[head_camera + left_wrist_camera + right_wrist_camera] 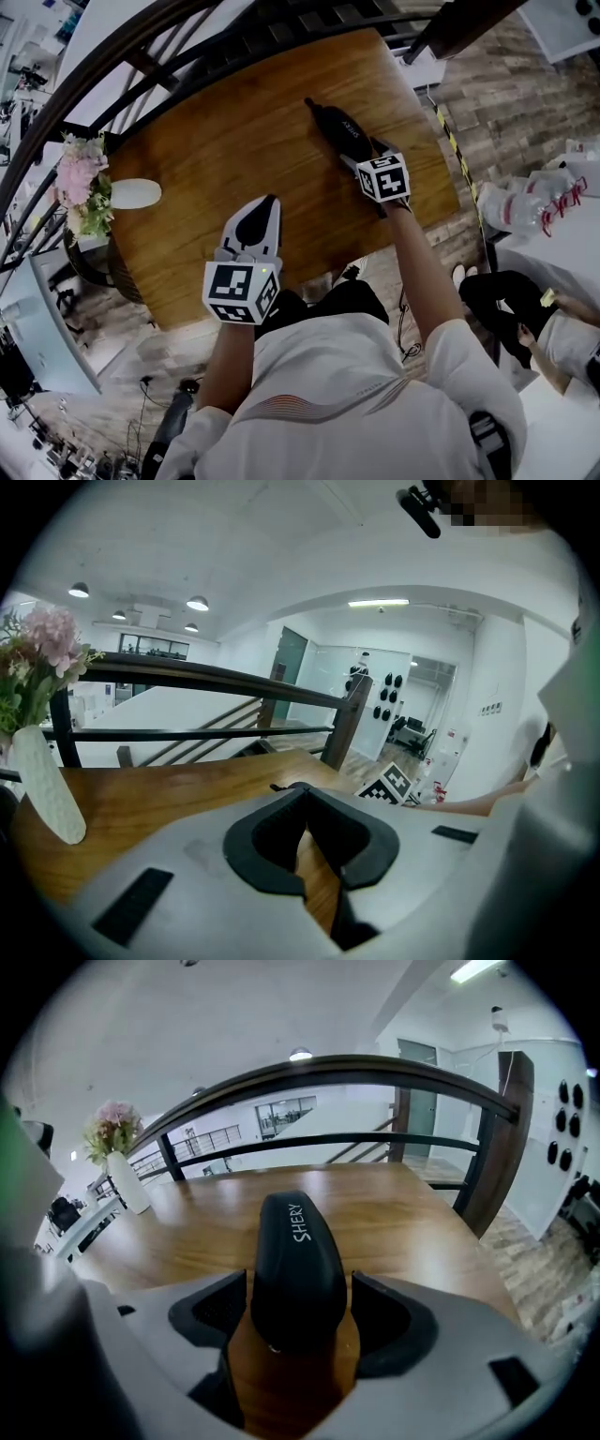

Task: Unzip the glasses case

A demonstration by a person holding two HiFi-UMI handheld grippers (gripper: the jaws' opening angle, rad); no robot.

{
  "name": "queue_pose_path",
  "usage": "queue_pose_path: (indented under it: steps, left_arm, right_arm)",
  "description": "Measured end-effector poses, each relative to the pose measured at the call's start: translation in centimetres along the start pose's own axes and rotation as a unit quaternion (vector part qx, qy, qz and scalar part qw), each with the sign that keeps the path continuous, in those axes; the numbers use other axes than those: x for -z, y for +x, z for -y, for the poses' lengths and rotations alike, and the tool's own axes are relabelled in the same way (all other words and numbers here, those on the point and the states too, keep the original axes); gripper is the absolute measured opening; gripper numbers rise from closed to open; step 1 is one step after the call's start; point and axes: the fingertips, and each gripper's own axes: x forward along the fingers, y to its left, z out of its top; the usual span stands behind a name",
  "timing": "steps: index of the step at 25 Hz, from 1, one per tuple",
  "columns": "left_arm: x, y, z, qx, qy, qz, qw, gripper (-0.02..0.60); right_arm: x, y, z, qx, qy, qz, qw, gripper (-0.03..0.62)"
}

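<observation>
A black glasses case [334,127] with white lettering lies on the wooden table [216,122], its length running away from me. My right gripper [360,156] stands at the case's near end. In the right gripper view the case [295,1260] sits between the two dark pads [214,1314] with a thin gap on each side, so the right gripper [298,1309] is open around it. My left gripper [266,204] hovers over the table's near left part, apart from the case. Its jaws are shut with nothing between them, and the left gripper [306,799] points across the table.
A white vase [134,194] with pink flowers [77,180] stands at the table's left edge. A dark curved railing [141,56] runs behind the table. To the right, off the table, are a plastic bag [530,202] and a seated person [525,319].
</observation>
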Motion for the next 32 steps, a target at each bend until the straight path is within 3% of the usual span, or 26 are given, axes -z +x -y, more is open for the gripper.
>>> queue_pose_path:
  steps: [9,19,32]
  left_arm:
    - [-0.5,0.1,0.6,0.014,0.003,0.002,0.9999,0.019]
    - [-3.3,0.6,3.8,0.049,0.029,0.021,0.9981,0.018]
    - [-9.0,0.9,11.0,0.100,0.057,0.077,0.9904,0.018]
  right_arm:
    - [-0.7,-1.5,0.0,0.014,0.003,0.036,0.999,0.342]
    - [-2.8,-11.5,0.2,0.043,0.005,0.129,0.991,0.333]
    - [-8.1,-29.5,1.3,0.073,0.004,0.279,0.957,0.333]
